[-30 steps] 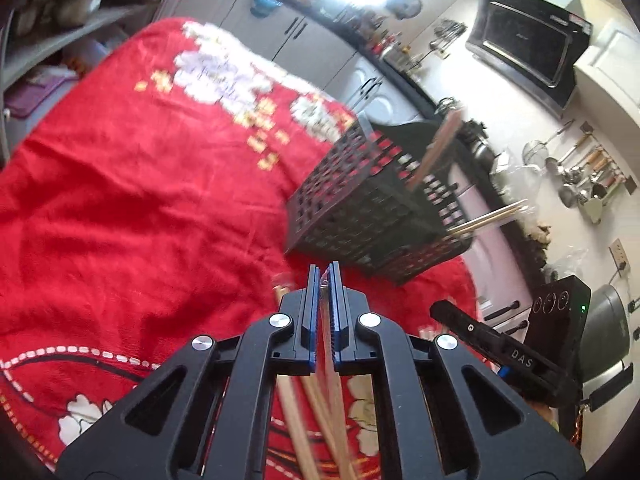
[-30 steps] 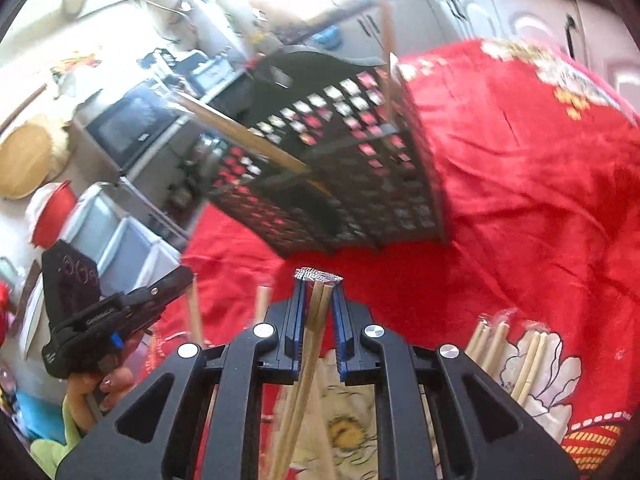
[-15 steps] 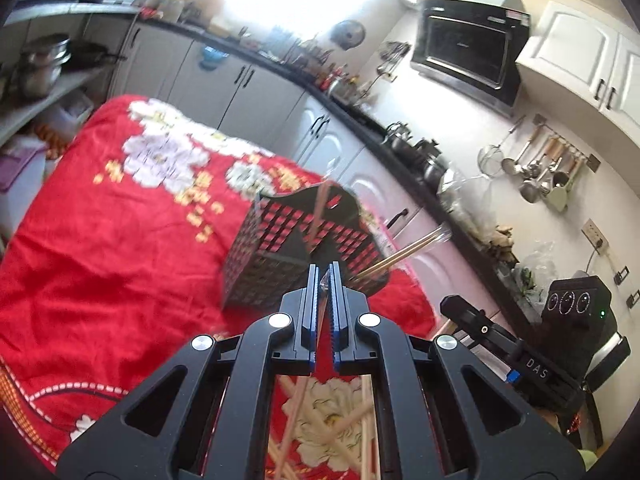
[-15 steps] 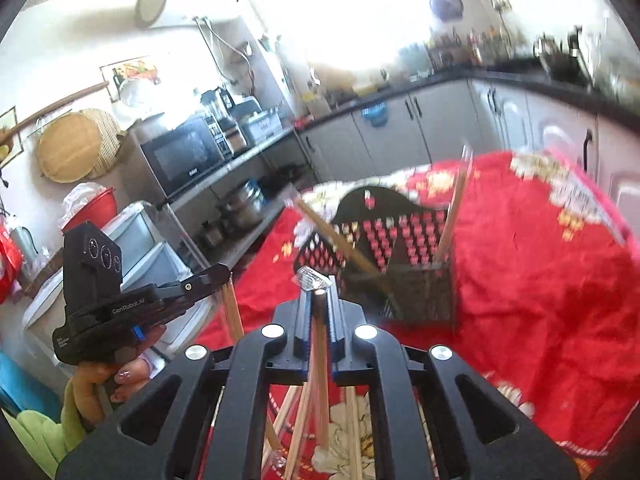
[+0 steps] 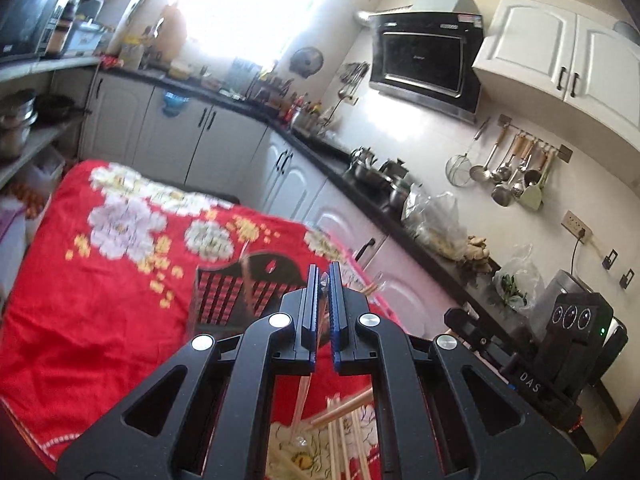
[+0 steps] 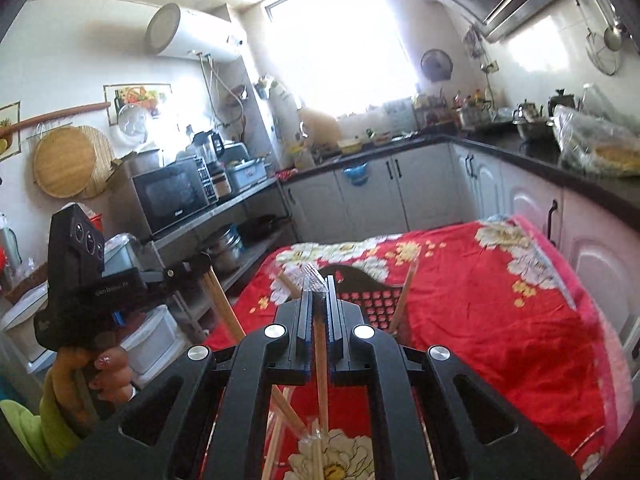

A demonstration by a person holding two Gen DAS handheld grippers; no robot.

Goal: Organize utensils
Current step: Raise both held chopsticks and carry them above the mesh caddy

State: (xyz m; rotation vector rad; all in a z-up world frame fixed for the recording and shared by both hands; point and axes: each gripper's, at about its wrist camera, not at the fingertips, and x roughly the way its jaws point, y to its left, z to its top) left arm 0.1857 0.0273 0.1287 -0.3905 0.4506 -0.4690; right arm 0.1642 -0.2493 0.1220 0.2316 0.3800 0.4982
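Kitchen, red floral cloth (image 6: 500, 320) over the table, cabinets + bright window behind. Near to far:

R gripper (image 6: 319, 312): you've got it clamped on a wrapped chopstick pair (image 6: 320, 360). Stick runs lengthwise through the gap, clear wrapper tip pokes out past the fingertips. Held along the finger axis so it can drop end-first into the holder, I'd guess.

L gripper (image 5: 324, 312): fingers nearly together, thin clear-wrapped stick (image 5: 302, 396) hangs below them. Looks pinched, but contact is blurry. R view shows that unit in your left hand (image 6: 104, 376) w/ a wooden stick (image 6: 224, 308) slanting down from its nose, so prob a real grip.

Under both: loose chopsticks (image 5: 340, 416) lying crossed on the cloth near the white flower print. That's the unsorted stock, close to you for short reaches.

Further out: black lattice utensil holder (image 6: 372, 300) upright on the cloth, mid-table. Already has sticks leaning out of it, one on the right side (image 6: 404, 296), one on the left. Partly hidden behind the fingers in both views, so can't tell which compartment.

Both grippers sit above and short of the holder. Judgement: carry phase, insertion not yet done. Next move needs tip alignment w/ the open top; wrapper is slippery, stick may rotate in the pads.
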